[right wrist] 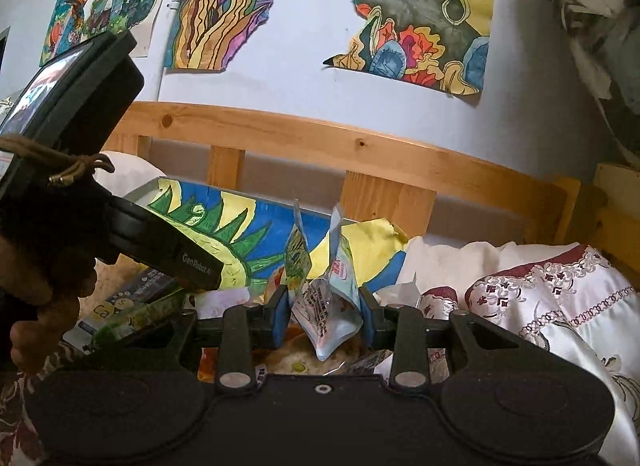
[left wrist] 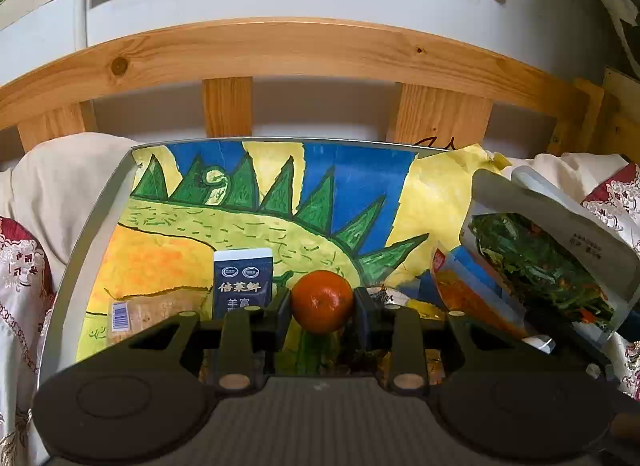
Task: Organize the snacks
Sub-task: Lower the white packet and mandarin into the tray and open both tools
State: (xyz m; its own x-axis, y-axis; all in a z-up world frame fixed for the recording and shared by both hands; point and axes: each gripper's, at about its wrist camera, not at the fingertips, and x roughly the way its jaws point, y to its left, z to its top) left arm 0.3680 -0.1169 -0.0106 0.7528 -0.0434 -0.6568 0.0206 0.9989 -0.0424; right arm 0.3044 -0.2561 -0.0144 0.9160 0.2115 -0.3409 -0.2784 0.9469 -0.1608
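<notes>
One orange [left wrist: 322, 301] sits clamped between the two pads of the left gripper [left wrist: 322, 308], held just above a tray [left wrist: 90, 225] lined with a child's painting [left wrist: 248, 205] of green spikes on blue and yellow. On that painting, just left of the orange, one dark blue carton [left wrist: 243, 282] stands upright, and one flat wrapped snack with a barcode [left wrist: 152, 308] lies beside it. At the tray's right edge, one clear-fronted bag of green vegetable snack [left wrist: 548, 266] leans tilted, with one orange-and-red packet [left wrist: 472, 290] in front of it. The right gripper [right wrist: 325, 312] grasps one pale blue printed pouch [right wrist: 328, 306] between its blue pads [right wrist: 280, 318], the pouch crumpled and pointing downward over a heap of other packets too jumbled to count. In the right wrist view, a person's hand [right wrist: 36, 290] carries the left gripper's black body [right wrist: 160, 250] at the left, above two boxes [right wrist: 136, 306], one dark and one green. The tray rests on a bed, flanked by white pillows [right wrist: 460, 266] and embroidered red-and-white bedding [right wrist: 568, 298], against a wooden headboard [left wrist: 300, 45]. Three torn, brightly coloured drawings [right wrist: 420, 17] hang on the pale wall behind.
</notes>
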